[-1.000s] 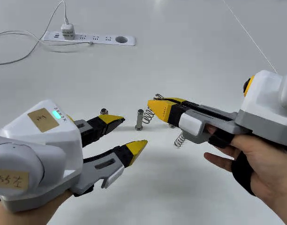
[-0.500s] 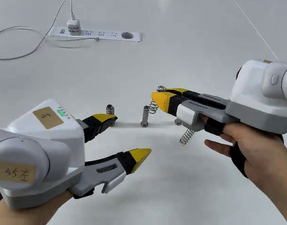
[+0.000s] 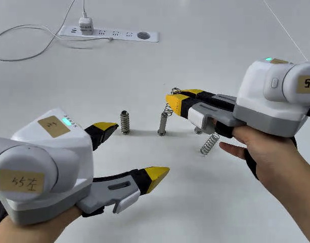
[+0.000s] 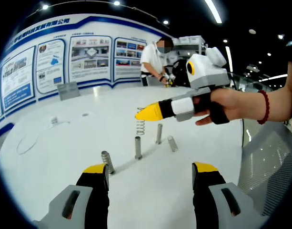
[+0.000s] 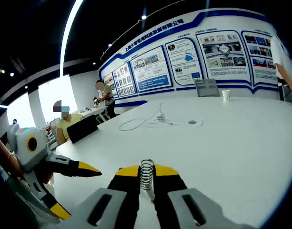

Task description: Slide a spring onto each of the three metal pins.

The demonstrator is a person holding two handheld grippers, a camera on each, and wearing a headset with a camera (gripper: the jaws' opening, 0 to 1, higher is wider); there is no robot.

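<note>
Your right gripper (image 3: 171, 100) clamps a spring (image 5: 146, 173); a pin (image 3: 197, 130) sits half hidden at its six o'clock; left gripper (image 3: 140, 148) gapes wide, empty.

My left gripper (image 3: 140, 148) is pulling back. A second ago its upper jaw sat right at the left pin (image 3: 125, 127). Now that jaw is clear of it, on the side away from the middle pin (image 3: 163, 125), and the fitted spring (image 3: 125, 119) on the left pin shows its whole length. The jaws gape wider than before, too. On my right gripper (image 3: 170, 99), the held spring (image 3: 168, 109) has climbed. It was leaning beside the middle pin's shaft, and now it hangs just over the middle pin's top, lower end close to the tip.
</note>
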